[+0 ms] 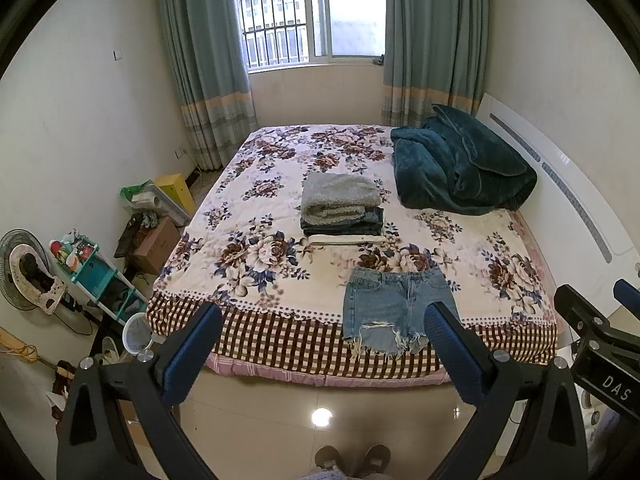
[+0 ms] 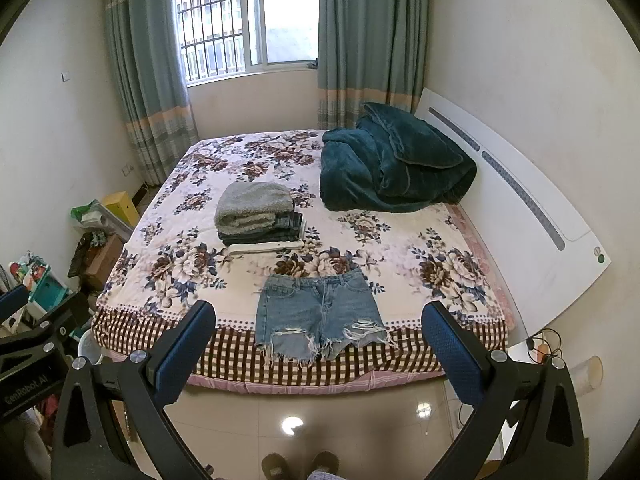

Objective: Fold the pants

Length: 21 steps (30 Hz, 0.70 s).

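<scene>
The denim shorts [image 2: 320, 312] are lying flat and unfolded at the near edge of the bed [image 2: 460, 240], straight ahead of the right gripper [image 2: 320, 344] and ahead and slightly right of the left gripper [image 1: 324, 344], well apart from both. Both grippers are hovering with their jaws spread wide, gripping nothing. Beyond the shorts a stack of folded clothes [image 2: 260, 216] is sitting finished, so this pair's folding is, I judge, not yet begun.
</scene>
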Tool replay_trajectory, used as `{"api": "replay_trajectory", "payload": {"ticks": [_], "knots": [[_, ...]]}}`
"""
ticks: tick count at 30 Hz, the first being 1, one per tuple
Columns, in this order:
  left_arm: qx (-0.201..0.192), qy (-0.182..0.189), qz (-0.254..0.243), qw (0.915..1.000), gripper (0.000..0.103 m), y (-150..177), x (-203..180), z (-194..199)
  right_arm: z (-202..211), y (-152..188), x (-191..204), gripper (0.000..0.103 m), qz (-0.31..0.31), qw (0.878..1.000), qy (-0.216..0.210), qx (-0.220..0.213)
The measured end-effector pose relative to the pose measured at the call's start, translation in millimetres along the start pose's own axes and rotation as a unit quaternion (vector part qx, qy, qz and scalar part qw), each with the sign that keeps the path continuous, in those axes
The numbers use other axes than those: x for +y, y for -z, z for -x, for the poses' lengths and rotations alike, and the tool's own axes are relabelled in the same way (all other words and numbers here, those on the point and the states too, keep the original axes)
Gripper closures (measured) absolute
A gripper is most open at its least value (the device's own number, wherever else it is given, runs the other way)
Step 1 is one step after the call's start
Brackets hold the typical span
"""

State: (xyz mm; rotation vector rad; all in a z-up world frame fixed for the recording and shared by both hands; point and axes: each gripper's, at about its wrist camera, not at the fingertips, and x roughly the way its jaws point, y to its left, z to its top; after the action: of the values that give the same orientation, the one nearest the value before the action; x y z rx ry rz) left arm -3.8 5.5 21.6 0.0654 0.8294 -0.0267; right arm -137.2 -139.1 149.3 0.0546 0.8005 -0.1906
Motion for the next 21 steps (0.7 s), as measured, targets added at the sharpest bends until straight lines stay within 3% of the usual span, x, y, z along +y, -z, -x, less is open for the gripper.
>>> {"api": "replay_trajectory", "payload": {"ticks": [21], "knots": [[-0.002,0.001,0.000,1.0000,0.000,5.8,1.8,1.4,4.0,-3.8,-4.5,0.000,0.002,1.000,-0.002,-0.001]]}}
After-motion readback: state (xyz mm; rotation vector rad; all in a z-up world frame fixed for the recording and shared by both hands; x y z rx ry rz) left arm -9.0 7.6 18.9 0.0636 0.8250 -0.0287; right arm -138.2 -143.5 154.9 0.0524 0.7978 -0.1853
